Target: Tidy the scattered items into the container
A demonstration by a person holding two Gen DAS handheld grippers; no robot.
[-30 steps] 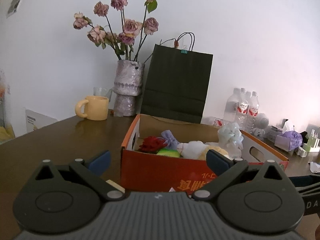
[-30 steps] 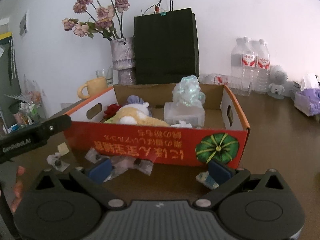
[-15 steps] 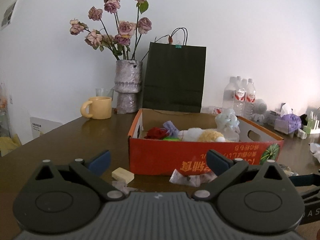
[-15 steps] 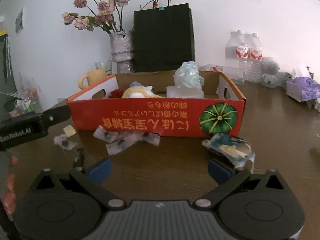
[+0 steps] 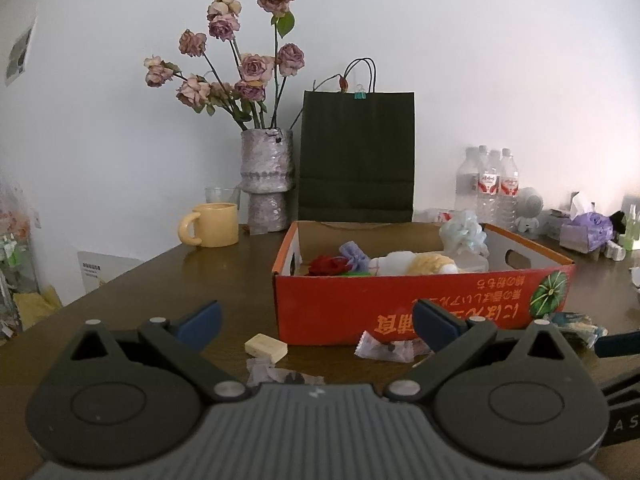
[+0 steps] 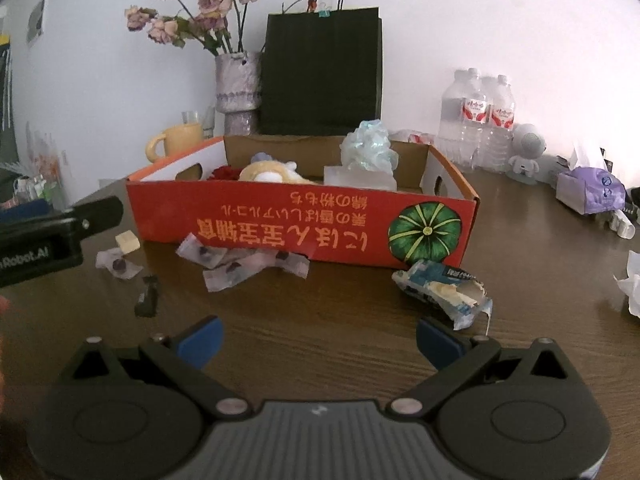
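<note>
A red cardboard box (image 5: 420, 304) (image 6: 304, 224) stands on the brown table and holds a plush toy (image 6: 268, 172), a red item (image 5: 326, 266) and a tissue pack with a blue-white bow (image 6: 368, 148). On the table before it lie pale candy wrappers (image 6: 240, 266) (image 5: 384, 350), a cream eraser block (image 5: 266, 346) (image 6: 128, 242), a single wrapped candy (image 6: 118, 266), a small black clip (image 6: 146, 300) and a torn blue-white packet (image 6: 444, 290). My left gripper (image 5: 316, 322) is open and empty, short of the box. My right gripper (image 6: 318, 340) is open and empty, just near of the packet.
A yellow mug (image 5: 212, 224), a vase of dried roses (image 5: 266, 184) and a dark paper bag (image 5: 356, 156) stand behind the box. Water bottles (image 6: 478, 120), a small white figure (image 6: 528, 152) and a purple tissue box (image 6: 592, 194) stand at the right. Crumpled white paper (image 6: 632, 288) lies far right.
Both grippers have drawn back from the box, so more table and scattered items show in front of it. Both stay open and empty.
</note>
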